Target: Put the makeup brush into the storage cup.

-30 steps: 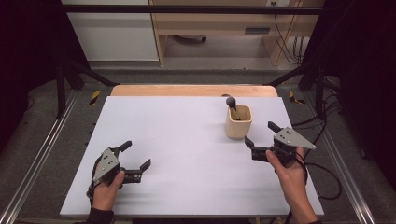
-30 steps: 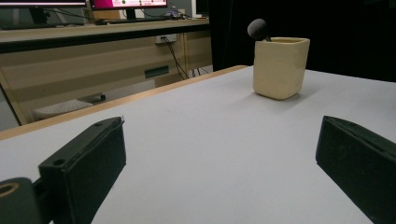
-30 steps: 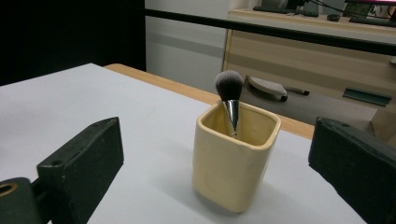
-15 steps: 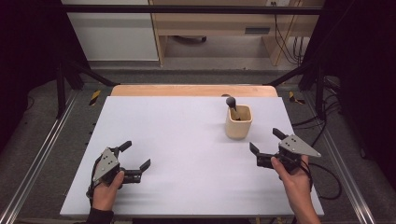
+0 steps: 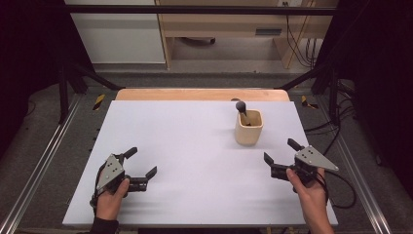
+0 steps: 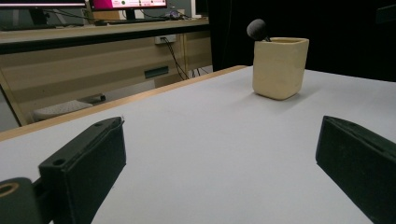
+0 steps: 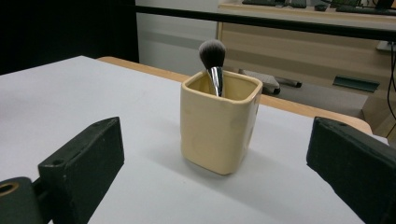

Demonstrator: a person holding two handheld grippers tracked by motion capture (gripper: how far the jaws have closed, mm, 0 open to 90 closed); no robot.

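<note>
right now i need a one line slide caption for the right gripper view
Right gripper, jaws open, faces a cream cup holding a makeup brush upright.

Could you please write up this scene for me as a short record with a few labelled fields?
Surface: white table top with a wooden strip along its far edge
Cup: cream square cup, upright, on the right half of the table
Cup contents: makeup brush, bristles up, leaning on the rim
Left hand-held gripper: jaws open, low at the near left, holding nothing
Right hand-held gripper: jaws open, near side of the cup, apart from it
Contact: neither gripper touches the cup
</note>
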